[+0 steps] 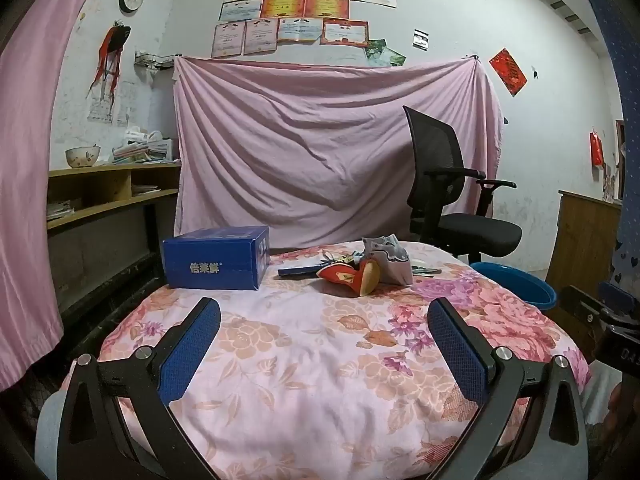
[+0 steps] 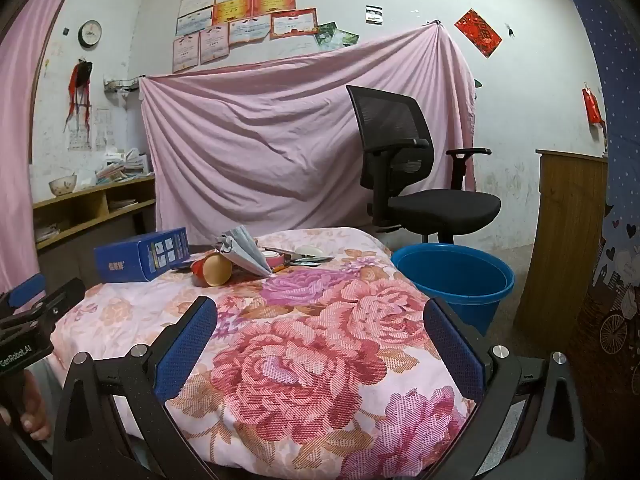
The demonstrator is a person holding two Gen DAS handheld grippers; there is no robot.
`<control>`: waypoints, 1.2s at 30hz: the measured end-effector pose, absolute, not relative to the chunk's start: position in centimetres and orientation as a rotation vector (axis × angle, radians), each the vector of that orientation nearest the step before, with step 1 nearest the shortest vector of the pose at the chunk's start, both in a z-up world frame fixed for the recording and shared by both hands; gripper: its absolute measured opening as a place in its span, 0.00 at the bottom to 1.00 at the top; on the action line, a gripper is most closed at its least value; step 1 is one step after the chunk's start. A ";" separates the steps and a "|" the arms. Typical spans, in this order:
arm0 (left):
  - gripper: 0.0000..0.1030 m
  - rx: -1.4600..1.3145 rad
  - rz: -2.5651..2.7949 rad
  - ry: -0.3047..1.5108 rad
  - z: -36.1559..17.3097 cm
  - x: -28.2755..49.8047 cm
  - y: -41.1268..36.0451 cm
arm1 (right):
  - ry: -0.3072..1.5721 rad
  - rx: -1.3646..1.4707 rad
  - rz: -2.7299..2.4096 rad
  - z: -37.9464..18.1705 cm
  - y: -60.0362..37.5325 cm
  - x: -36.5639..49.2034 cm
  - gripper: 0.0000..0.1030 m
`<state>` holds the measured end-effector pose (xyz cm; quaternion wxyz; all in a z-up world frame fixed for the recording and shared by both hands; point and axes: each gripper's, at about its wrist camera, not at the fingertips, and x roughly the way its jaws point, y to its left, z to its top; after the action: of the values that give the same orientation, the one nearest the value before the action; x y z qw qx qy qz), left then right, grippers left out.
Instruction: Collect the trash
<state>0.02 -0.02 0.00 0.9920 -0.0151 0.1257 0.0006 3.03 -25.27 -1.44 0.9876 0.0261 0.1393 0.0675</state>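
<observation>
Currently, left wrist view: the left gripper hangs over the near edge of the flowered tabletop, jaws spread wide and holding nothing.
Trash, left view: a loose pile at the far side, namely a red paper cup on its side, a crumpled face mask touching it, and flat scraps behind; the blue box sits apart to the left.
Right wrist view: the right gripper is likewise wide open and empty, low over the tabletop's near edge.
Bin, right view: the blue bucket stands on the floor just beside the tabletop's right side.
Advice: likely start with the cup, closing across its body, not its soft rim, then lift clear before swinging to the bucket.
Risk: the mask may drag along.
</observation>
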 end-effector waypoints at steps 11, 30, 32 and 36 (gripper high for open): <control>0.99 -0.041 0.002 0.248 -0.1 0.0 0.2 | 0.276 0.058 0.136 -1.4 -25.3 3.0 1.00; 0.99 -0.035 0.002 0.247 0.7 -0.3 0.3 | 0.275 0.059 0.137 -1.4 -25.3 3.0 1.00; 0.99 -0.033 0.001 0.246 0.9 -0.3 0.4 | 0.275 0.059 0.138 -1.4 -25.3 3.0 1.00; 0.99 -0.034 0.001 0.246 1.2 -0.3 0.8 | 0.275 0.060 0.137 -1.4 -25.3 3.0 1.00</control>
<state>-0.35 0.77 1.20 0.9923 -0.0172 0.1228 0.0006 2.97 -25.34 -1.35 0.9878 0.0297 0.1370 0.0685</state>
